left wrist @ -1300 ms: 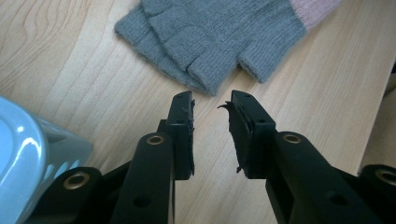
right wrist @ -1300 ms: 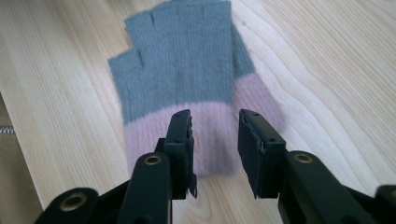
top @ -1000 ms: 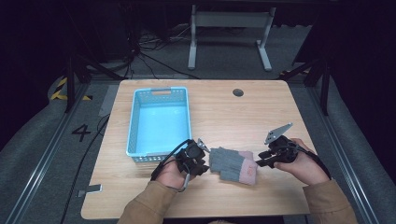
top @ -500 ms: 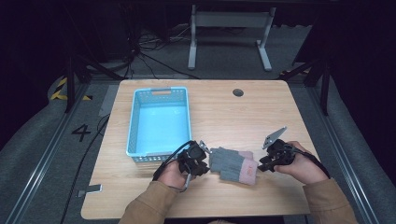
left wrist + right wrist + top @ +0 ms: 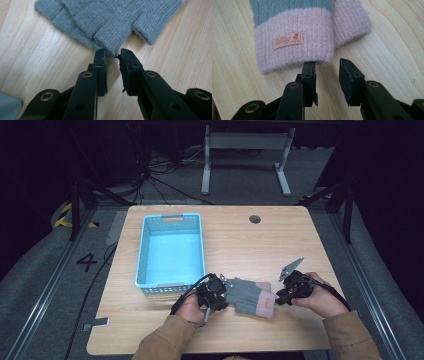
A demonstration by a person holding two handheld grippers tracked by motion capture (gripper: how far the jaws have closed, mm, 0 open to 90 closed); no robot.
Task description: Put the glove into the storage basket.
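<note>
The gloves (image 5: 249,295) lie on the table (image 5: 280,245) right of the basket (image 5: 170,251), near its front corner

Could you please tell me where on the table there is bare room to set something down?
The table is bare across its far right, from the blue basket to the right edge, and along the near edge. It is crowded near the middle front, where the left tool and right tool flank the gloves.

Wooden table (image 5: 280,245): bare across far and right portions, open for passage. Blue basket (image 5: 170,251): stands left of centre, walls blocking low travel there. Knit gloves (image 5: 250,295): lie near the front edge between left gripper (image 5: 222,287) and right gripper (image 5: 280,296), closing that gap.
</note>
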